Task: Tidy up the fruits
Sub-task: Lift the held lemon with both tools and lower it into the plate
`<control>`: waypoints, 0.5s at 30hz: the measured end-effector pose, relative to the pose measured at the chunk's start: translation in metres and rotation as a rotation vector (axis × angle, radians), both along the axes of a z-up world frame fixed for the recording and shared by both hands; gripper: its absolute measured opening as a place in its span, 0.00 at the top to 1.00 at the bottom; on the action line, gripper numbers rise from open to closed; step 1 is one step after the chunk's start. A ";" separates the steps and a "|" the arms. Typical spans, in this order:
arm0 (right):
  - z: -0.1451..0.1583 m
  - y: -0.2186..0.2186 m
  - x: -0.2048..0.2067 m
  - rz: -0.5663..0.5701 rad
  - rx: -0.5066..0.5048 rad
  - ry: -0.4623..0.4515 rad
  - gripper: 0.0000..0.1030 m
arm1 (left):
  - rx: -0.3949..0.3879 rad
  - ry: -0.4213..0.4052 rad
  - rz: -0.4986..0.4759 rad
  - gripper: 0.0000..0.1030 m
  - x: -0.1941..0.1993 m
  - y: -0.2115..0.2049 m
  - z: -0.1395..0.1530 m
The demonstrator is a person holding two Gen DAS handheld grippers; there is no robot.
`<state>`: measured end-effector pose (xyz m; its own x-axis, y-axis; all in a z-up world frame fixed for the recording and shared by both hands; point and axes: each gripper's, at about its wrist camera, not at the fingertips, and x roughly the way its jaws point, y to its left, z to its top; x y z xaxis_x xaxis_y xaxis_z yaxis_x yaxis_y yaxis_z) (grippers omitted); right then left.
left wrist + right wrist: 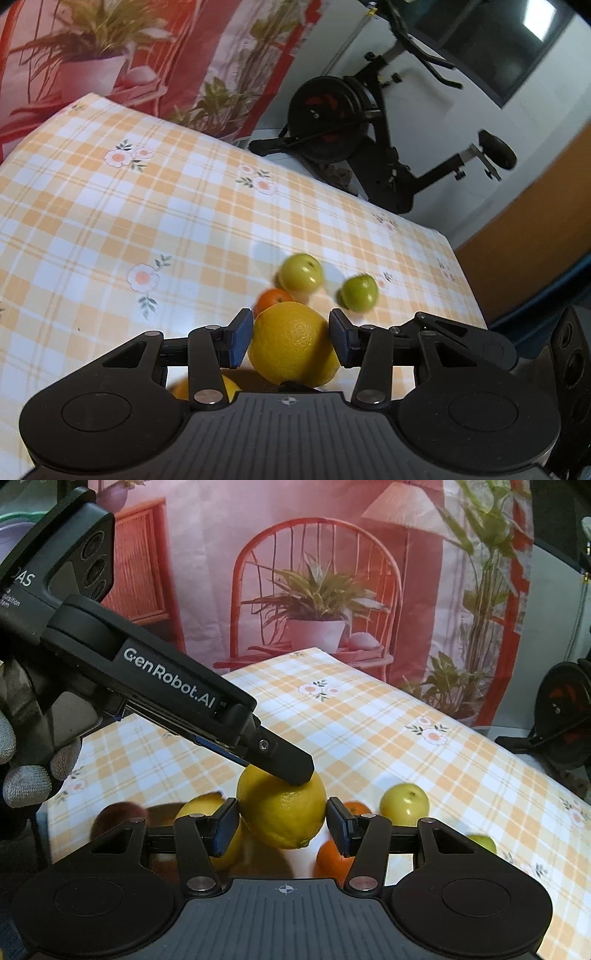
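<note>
Lemon (291,343) sits between left claw (291,338) pads.

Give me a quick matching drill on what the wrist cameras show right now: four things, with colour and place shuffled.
Things:
1. large citrus
2. apple nearest the mandarin
3. mandarin
4. exercise bike

Descriptions:
A. green, on the checked tablecloth beyond the citrus
B. black, on the floor past the table's far edge
C. yellow, between the pads of the left gripper
D. orange, partly hidden behind the citrus

Pairs: 1-C, 2-A, 3-D, 4-B
</note>
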<state>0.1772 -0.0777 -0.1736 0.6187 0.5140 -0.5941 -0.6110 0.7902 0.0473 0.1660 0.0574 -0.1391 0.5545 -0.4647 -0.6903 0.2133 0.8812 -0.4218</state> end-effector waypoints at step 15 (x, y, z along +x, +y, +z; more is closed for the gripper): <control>0.003 -0.033 -0.096 -0.028 0.036 0.022 0.54 | 0.077 -0.020 -0.081 0.53 -0.082 -0.034 0.006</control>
